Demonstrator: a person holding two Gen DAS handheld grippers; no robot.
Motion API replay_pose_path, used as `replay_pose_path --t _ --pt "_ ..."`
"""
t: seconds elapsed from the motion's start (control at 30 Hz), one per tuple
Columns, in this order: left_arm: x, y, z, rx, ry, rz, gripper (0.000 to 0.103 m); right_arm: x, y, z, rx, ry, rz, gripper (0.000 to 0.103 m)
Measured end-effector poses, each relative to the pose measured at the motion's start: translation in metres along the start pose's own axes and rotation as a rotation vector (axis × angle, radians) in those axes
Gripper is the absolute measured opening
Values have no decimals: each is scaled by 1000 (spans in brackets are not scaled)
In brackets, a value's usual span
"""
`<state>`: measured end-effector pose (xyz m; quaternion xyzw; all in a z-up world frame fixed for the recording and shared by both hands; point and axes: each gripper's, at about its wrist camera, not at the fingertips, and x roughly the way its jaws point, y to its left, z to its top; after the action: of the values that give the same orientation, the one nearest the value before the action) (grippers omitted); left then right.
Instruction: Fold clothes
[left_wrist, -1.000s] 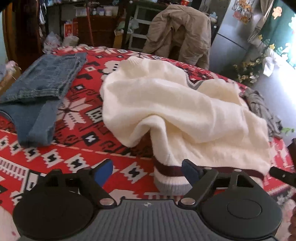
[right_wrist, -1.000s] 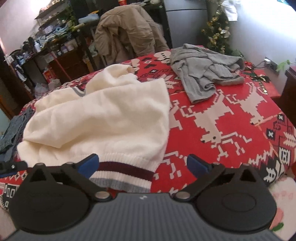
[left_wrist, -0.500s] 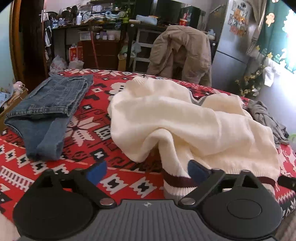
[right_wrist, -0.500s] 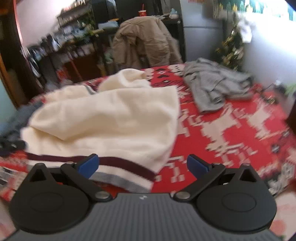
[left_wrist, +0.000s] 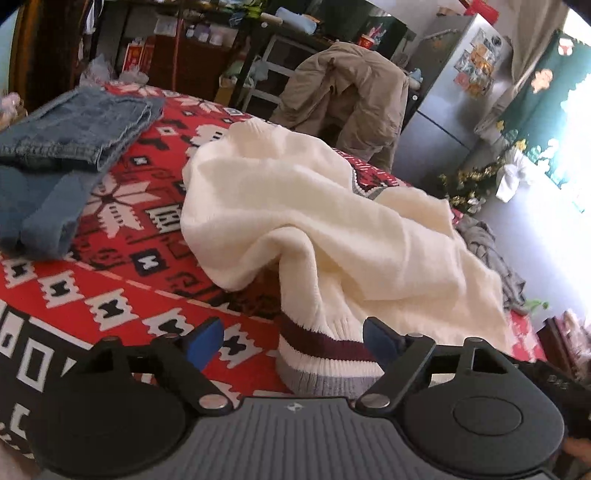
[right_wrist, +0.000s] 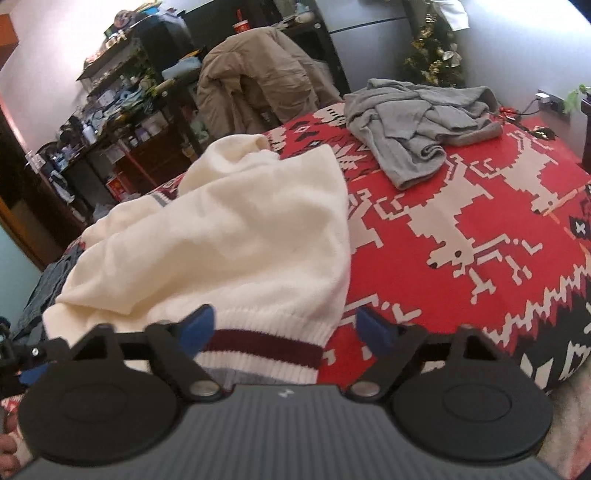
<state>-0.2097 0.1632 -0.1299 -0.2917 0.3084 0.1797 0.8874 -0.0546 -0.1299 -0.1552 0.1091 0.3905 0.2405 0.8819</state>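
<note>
Jaws of both grippers, closing but still spread, straddle the sweater (left_wrist: 332, 229) hem (right_wrist: 266, 345) at the tablecloth (right_wrist: 461, 206) edge.

This is a lived-in home, a crowded room used for living and storage at once. A surface under a red, white and black patterned cloth (right_wrist: 461, 229) with reindeer and snowflake motifs fills the near part, with laundry lying on it: a cream sweater (left_wrist: 332, 221), folded jeans (left_wrist: 74, 125) on the far left, a grey garment (right_wrist: 417, 122) on the far right. Behind it a tan coat (left_wrist: 343, 96) hangs over a chair. A steel fridge (left_wrist: 454, 96) with magnets and pictures stands at the far right, beside a small tinsel-trimmed tree (right_wrist: 436, 48). Dark shelves (right_wrist: 122, 96) on the far left are crammed with bottles and boxes.
</note>
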Motion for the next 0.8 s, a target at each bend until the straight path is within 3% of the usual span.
replay_pose_path --t 0.1,0.5,0.6,0.8 --pt "-3 3 1 -18 -7 -22 81 7 -8 0 57 -12 10 65" --pt "-7 2 2 -55 -6 -101 82 34 -42 17 275 -56 208 71" --pt "-7 3 3 -59 -3 -101 82 39 -46 15 351 9 313 70" --pt "-6 3 7 -67 4 -118 82 36 -32 3 335 94 427 70"
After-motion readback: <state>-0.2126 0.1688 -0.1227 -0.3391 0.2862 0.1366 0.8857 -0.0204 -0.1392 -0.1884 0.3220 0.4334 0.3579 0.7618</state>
